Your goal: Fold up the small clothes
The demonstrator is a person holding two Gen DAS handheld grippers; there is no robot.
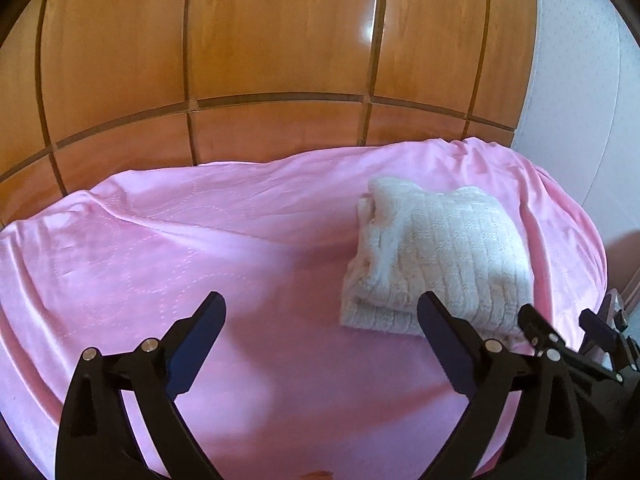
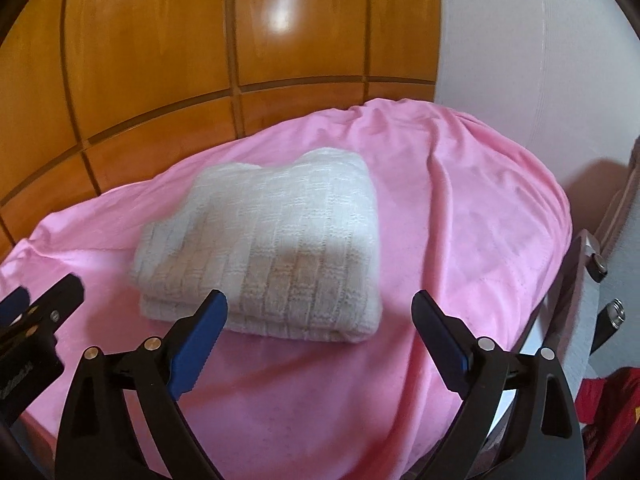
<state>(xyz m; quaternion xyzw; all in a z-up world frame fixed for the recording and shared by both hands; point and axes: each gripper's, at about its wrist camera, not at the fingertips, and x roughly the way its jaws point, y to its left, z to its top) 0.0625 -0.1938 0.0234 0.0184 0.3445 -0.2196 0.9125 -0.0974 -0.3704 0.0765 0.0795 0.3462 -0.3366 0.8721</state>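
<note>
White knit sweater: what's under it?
The folded white knit sweater lies directly on the pink blanket, which spreads out past every edge. What the blanket covers beneath is hidden. Both grippers, left and right, are open and hold nothing.

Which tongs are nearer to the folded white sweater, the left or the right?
Right. The right tongs hang open just before the sweater, in line with it. The left tongs, also open, are off to its left.
</note>
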